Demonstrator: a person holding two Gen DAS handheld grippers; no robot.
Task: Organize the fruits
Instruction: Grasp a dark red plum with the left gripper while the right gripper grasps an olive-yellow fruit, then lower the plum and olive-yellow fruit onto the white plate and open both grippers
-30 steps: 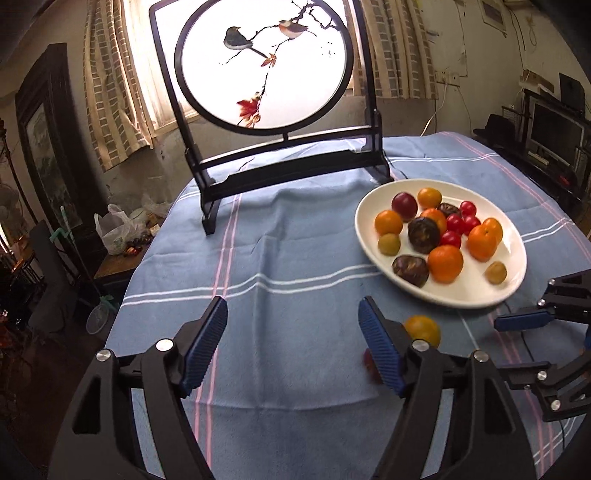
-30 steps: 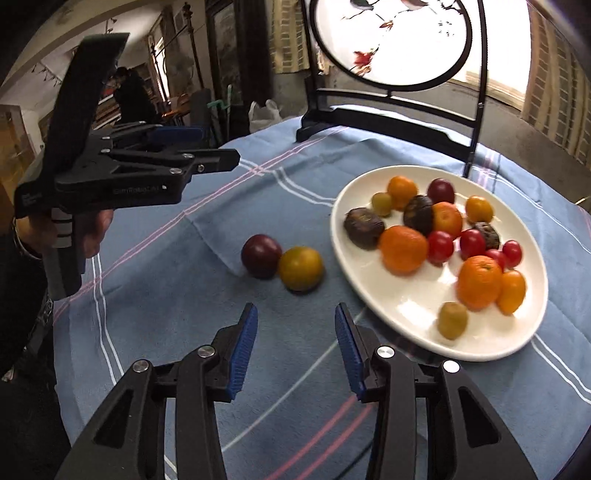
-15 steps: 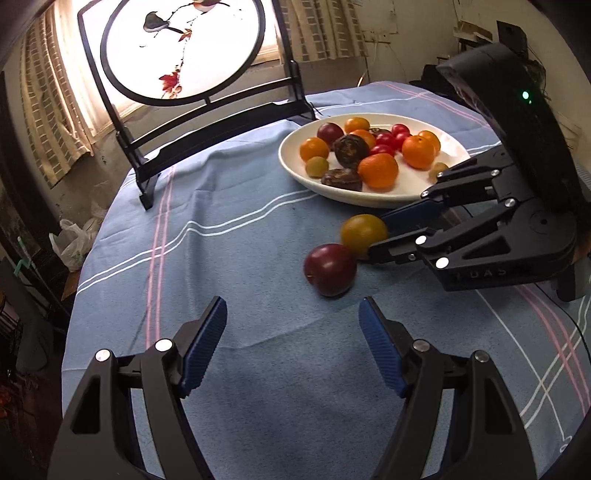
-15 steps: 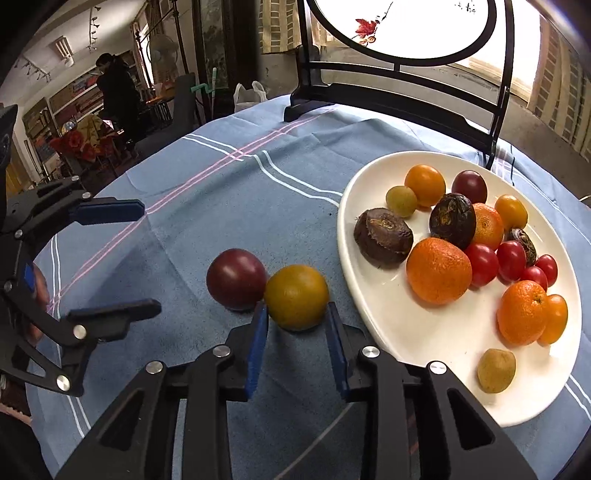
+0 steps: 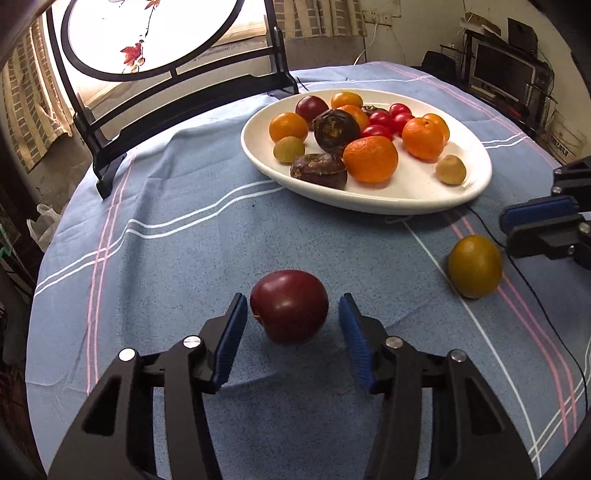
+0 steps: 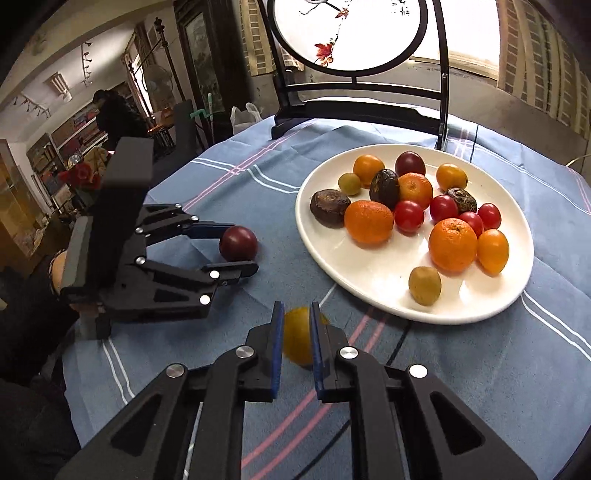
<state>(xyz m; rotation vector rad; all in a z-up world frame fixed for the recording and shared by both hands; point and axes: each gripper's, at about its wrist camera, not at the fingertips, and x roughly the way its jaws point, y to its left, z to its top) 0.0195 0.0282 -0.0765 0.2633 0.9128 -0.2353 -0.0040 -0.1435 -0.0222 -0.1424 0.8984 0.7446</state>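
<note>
Left gripper: your left gripper [image 5: 291, 325] hangs low over the desk, its blue-padded fingers [image 5: 232, 338] closing with the dark red round plum [image 5: 290, 304] between them; a gap shows on the right side, so they are not yet clamped.
Dark red plum: it sits on the blue striped tablecloth [image 5: 177, 240], well apart from the plate.
Yellow-green fruit: the round yellow-green fruit [image 5: 474, 266] lies on the cloth to the right of the plum, near the plate's front rim. In the right wrist view it shows blurred just beyond your right fingers.
Right gripper: your right gripper [image 6: 297, 341] has its fingers [image 6: 277, 350] drawn close together; the yellow-green fruit [image 6: 299, 339] appears in the narrow gap, but you cannot tell whether the pads touch it.
White oval plate: the white oval ceramic plate [image 5: 476, 166] stands on the right of the desk, carrying oranges, cherry tomatoes, dark wrinkled fruits and small green ones.
Round painted screen: a black-framed round screen [image 5: 155, 33] stands upright behind the plate.
</note>
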